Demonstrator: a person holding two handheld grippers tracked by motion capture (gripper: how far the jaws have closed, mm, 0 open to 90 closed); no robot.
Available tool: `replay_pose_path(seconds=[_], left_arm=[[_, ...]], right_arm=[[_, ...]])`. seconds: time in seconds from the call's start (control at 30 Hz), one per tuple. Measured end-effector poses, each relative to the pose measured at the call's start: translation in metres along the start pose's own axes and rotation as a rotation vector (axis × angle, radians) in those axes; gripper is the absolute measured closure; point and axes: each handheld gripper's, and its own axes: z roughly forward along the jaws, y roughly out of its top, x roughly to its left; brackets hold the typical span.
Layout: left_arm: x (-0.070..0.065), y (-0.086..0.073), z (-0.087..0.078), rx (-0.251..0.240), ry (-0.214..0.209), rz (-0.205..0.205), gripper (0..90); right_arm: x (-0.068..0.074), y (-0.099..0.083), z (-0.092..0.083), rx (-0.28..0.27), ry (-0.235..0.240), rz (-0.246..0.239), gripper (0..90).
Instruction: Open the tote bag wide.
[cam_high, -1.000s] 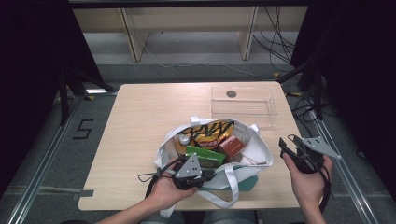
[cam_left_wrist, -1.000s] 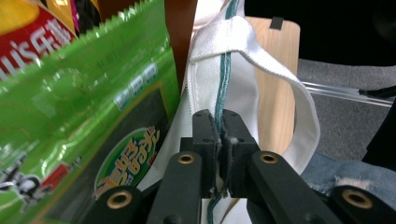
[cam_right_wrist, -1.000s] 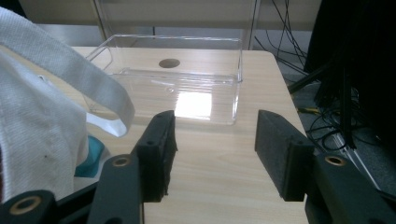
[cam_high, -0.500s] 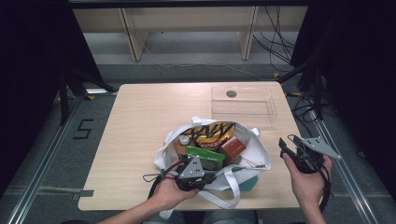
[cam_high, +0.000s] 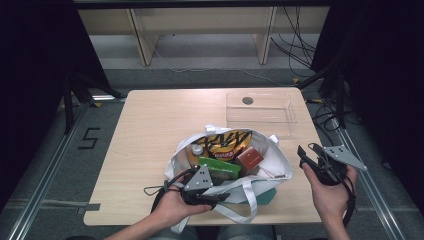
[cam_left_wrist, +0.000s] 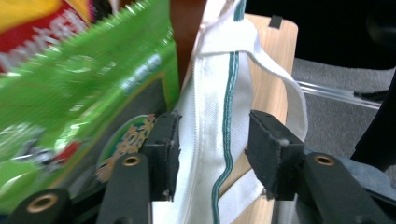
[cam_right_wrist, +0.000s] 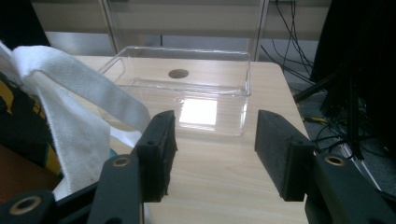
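While the left gripper (cam_left_wrist: 212, 149), jaws just parted, straddles the tote bag's (cam_high: 270, 155) rim ungripped, the wide-open right gripper (cam_right_wrist: 212, 154) (empty, at three o'clock) should probably reach for the green snack packet (cam_high: 220, 169).

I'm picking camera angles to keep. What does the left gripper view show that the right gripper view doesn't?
Left gripper view: the green snack bag and the bag's green-striped rim between the left gripper's jaws, which have just been opening and do not press it. Right gripper view: the clear tray beyond the open right gripper. Both: the white tote bag and the wooden table.
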Motion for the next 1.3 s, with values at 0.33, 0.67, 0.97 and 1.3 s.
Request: replay_pose_path(seconds=[0.33,0.67,0.97,1.3], left_arm=[[0.019,0.004,-0.047,-0.102,0.090,-0.087,50.4],[0.041,0.008,-0.087,-0.186,0.233,-0.098,52.0],[0.063,0.012,-0.101,-0.202,0.354,-0.054,54.0],[0.082,0.004,-0.087,-0.189,0.358,-0.071,56.1]], right_arm=[[0.006,0.006,-0.001,-0.018,0.032,-0.009,49.8],[0.014,0.015,-0.002,-0.024,0.056,-0.021,52.7],[0.022,0.020,-0.004,-0.029,0.088,-0.018,57.4],[0.033,0.021,-0.006,-0.015,0.127,-0.023,60.3]])
